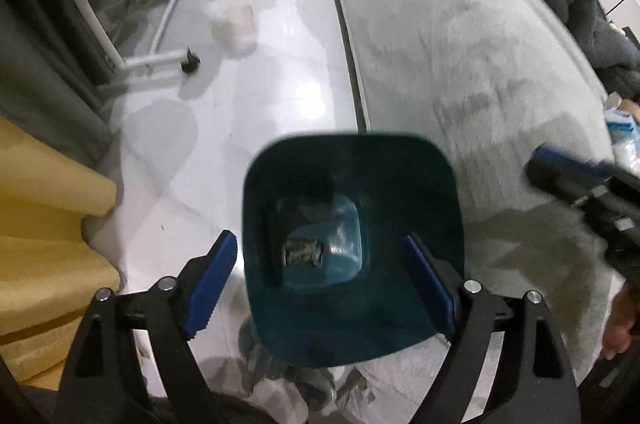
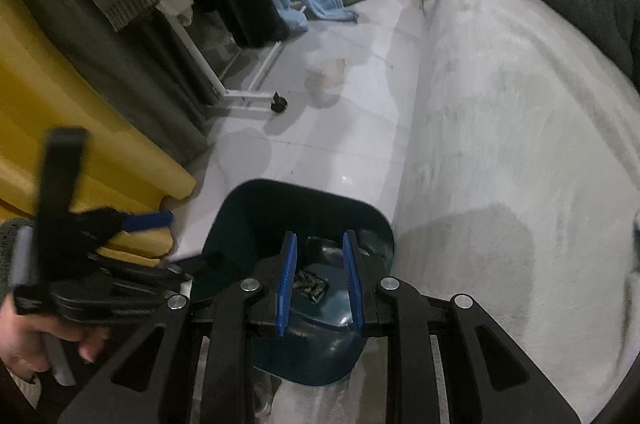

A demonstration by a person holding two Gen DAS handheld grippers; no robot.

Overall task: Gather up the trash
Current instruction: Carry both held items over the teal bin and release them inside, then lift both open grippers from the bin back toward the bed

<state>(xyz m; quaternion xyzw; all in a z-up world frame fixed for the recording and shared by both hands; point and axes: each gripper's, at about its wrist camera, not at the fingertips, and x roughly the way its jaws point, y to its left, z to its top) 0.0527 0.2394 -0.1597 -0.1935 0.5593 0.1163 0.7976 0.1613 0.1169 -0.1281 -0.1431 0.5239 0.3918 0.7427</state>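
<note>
A dark teal trash bin (image 1: 424,184) stands upright on the floor against the edge of a pale rug. A crumpled grey piece of trash (image 1: 302,252) lies at its bottom. My left gripper (image 1: 320,237) is open wide above the bin's near side, its left finger outside the wall and its right finger over the inner right wall. Nothing is between the pads. In the right wrist view my right gripper (image 2: 320,235) hovers over the bin (image 2: 280,200) with a narrow gap between its pads and nothing in it. The trash (image 2: 312,286) shows through that gap, far below.
Yellow fabric (image 1: 48,208) lies left of the bin. A white rack foot with a black caster (image 1: 190,62) and a translucent container (image 1: 236,24) stand on the glossy white floor (image 1: 280,84). The fluffy pale rug (image 1: 460,44) fills the right. A hand (image 2: 28,340) holds the left gripper.
</note>
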